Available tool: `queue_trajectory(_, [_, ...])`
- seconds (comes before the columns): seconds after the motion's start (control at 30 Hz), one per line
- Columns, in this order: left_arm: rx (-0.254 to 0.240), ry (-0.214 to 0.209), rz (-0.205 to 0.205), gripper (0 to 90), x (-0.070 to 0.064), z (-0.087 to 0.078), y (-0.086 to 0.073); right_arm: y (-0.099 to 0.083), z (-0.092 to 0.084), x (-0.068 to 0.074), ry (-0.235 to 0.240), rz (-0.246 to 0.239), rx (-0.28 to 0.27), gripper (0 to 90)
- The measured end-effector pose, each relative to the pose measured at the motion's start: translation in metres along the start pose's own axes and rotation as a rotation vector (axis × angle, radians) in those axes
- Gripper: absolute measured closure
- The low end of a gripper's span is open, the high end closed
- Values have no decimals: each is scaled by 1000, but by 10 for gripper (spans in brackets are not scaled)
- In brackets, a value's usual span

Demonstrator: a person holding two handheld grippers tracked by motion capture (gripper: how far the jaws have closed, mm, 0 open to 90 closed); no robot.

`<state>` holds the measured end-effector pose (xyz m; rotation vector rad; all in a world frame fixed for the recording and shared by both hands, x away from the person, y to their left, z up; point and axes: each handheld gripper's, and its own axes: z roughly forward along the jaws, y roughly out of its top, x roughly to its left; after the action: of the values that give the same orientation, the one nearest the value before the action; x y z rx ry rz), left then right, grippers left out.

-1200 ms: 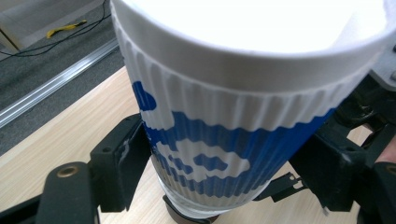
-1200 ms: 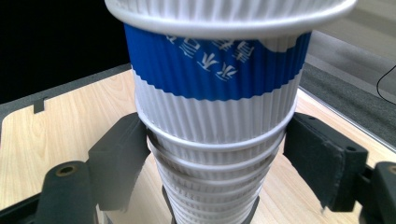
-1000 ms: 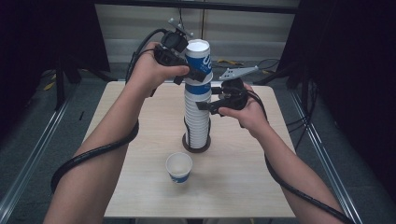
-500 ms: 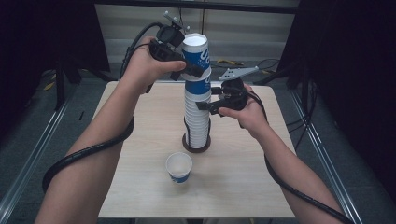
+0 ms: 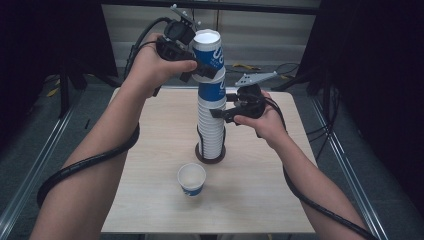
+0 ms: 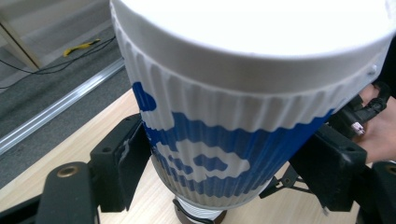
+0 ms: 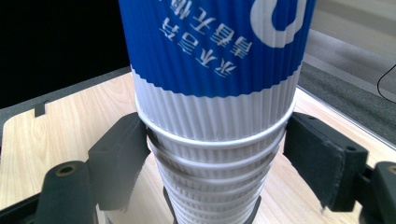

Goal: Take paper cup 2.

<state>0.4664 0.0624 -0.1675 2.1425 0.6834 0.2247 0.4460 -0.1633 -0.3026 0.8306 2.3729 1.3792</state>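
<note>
The left gripper has its jaws closed on the top cup, one black pad pressed to each side of the ribbed wall just below the white rim, as the left gripper view shows. That cup stands mouth up, its long axis upright, its lower end over the column beneath it. The right gripper has its jaws set around the stack of cups partway up, a pad at each side of the nested rims; in the right gripper view the left pad touches the rims, while the other side is too hard to judge.

The stack rises straight up from a dark round holder near the middle of the wooden table. Every cup is ribbed paper, white below and blue above with white print. A single cup stands apart, nearer the person, mouth up, its white inside bare. Black cables trail along both forearms.
</note>
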Motion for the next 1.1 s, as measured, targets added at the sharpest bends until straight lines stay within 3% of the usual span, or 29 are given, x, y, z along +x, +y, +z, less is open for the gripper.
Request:
queue_trajectory(0.43, [-23, 5, -36, 233, 9, -12, -12, 0, 0, 0, 0, -1, 3, 216])
queue_trajectory(0.67, [-45, 13, -70, 234, 16, -25, -25, 0, 0, 1, -2, 2, 3, 217])
queue_trajectory(1.1, [-52, 10, -86, 234, 26, -39, -51, -2, -1, 1, -8, 10, -10, 217])
